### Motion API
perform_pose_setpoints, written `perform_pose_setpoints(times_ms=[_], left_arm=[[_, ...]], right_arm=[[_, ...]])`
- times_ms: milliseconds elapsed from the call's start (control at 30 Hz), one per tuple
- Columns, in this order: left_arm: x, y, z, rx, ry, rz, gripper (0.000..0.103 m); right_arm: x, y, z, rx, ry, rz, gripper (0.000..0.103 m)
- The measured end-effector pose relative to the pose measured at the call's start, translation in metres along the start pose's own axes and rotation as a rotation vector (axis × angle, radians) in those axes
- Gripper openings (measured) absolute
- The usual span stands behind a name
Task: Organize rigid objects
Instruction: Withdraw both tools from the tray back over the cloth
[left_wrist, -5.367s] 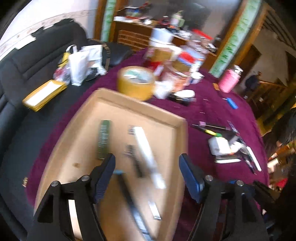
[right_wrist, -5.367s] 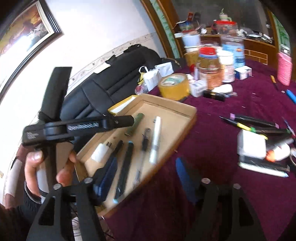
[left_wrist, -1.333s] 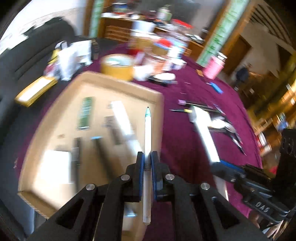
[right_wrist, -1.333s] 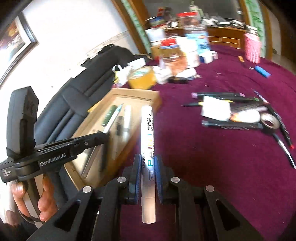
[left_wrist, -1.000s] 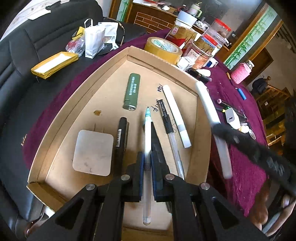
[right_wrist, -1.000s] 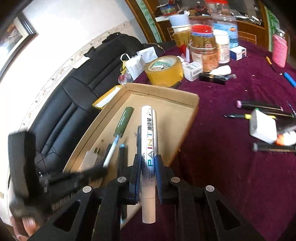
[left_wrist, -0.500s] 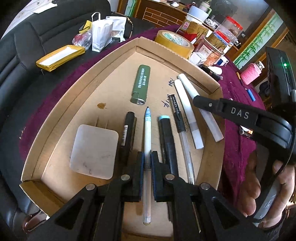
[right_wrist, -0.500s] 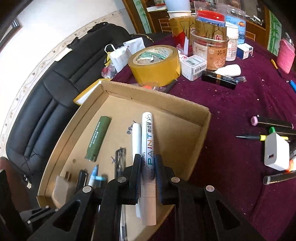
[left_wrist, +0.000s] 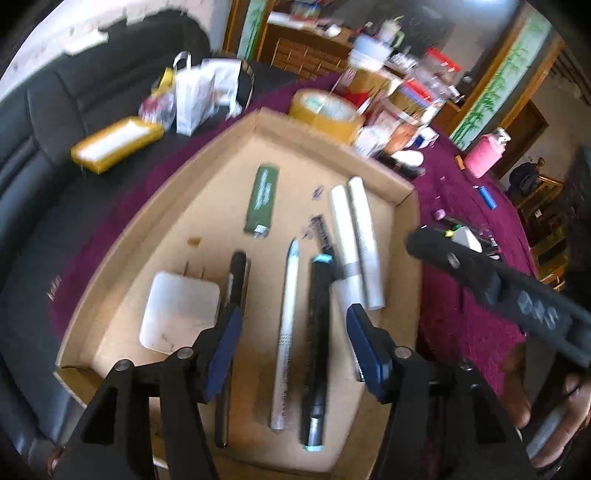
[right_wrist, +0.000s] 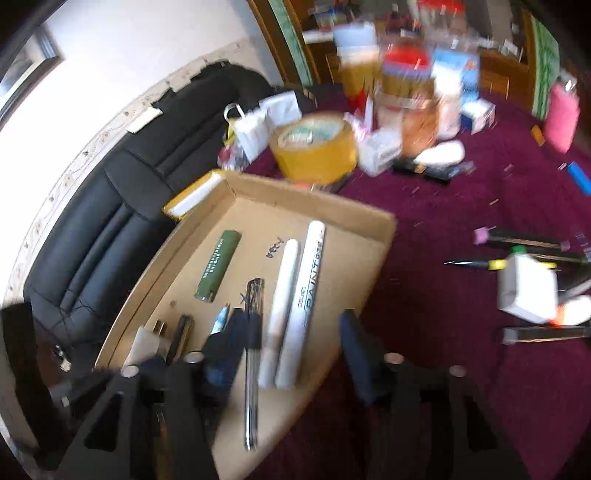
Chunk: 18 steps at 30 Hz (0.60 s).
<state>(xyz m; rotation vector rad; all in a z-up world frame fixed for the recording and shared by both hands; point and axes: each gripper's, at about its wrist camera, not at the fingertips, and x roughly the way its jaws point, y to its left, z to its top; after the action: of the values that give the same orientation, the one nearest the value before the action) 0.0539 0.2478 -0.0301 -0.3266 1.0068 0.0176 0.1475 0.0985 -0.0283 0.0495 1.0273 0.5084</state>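
1. While both grippers hung over the cardboard tray (left_wrist: 122, 236), their jaws stood apart and held nothing: the left gripper (left_wrist: 293, 347) above the near half, the right gripper (right_wrist: 291, 350) above the tray's near right corner.
2. Between the left jaws, flat on the tray floor, lay a white pen (left_wrist: 286, 325), tip pointing away, and just right of it a black marker (left_wrist: 318, 332) with teal ends.
3. Right of those lay two white paint markers (right_wrist: 295, 302), side by side and touching; a clear pen (right_wrist: 252, 354) lay to their left.
4. Farther in lay a green lighter (left_wrist: 263, 201); a white charger (left_wrist: 179, 312) and a black pen (left_wrist: 232, 295) sat at the left.
5. Beyond the tray's far wall stood a tape roll (right_wrist: 314, 147) on the maroon cloth (right_wrist: 436, 295).
6. On that cloth to the right, more pens (right_wrist: 517, 240) and a white block (right_wrist: 526, 291) lay outside the tray.
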Motion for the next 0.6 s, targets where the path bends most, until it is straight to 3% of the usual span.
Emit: perform_pose_setpoints(times_ms=[233, 467, 600], left_arm=[[-0.025, -0.065, -0.003, 0.151, -0.099, -0.001, 0.081], [-0.005, -0.145, -0.012, 0.259, -0.074, -0.085, 0.086], [0.022, -0.187, -0.016, 0.307, -0.031, -0.126, 0.086]], right_arm=[[-0.073, -0.038, -0.038, 0.029, -0.105, -0.065, 0.074], [-0.115, -0.113, -0.082, 0.132, -0.149, -0.176, 0.079], [-0.126, -0.175, -0.115, 0.267, -0.136, -0.210, 0.079]])
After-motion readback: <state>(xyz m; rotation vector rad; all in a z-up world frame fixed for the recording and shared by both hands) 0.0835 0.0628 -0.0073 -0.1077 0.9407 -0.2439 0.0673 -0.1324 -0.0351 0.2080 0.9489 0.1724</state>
